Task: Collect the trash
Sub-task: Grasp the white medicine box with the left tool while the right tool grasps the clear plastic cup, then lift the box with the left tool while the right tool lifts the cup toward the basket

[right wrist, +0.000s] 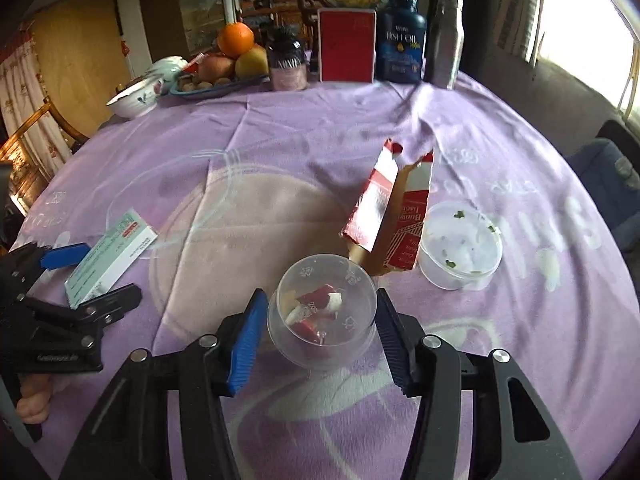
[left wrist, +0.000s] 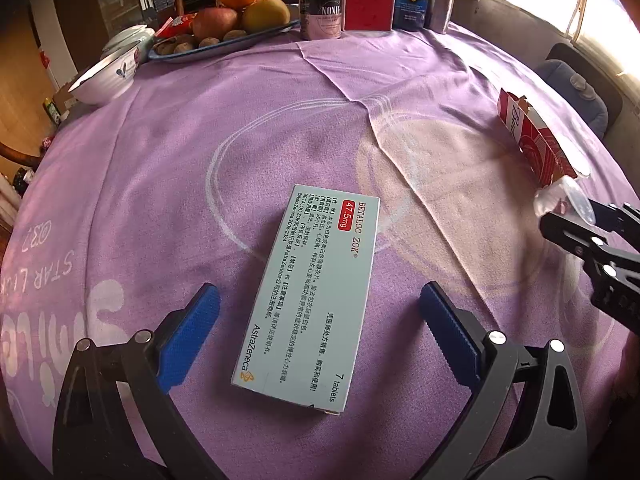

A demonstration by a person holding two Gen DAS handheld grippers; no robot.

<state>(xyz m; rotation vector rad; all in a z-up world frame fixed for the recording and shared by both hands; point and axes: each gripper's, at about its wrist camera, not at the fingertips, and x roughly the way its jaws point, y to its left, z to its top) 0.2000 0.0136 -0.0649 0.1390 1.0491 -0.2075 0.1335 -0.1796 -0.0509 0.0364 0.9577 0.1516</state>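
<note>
Between the blue pads of the right tongs stands the clear plastic cup, holding red-and-white scraps; the pads flank its wall, contact not discernible. Left of the cup, on the purple-clothed counter, lies the medicine box, flat, its long axis running away from the left tongs, which straddle its near half wide open, not touching. Beyond the cup lies a torn red carton, nearer the right hand.
</note>
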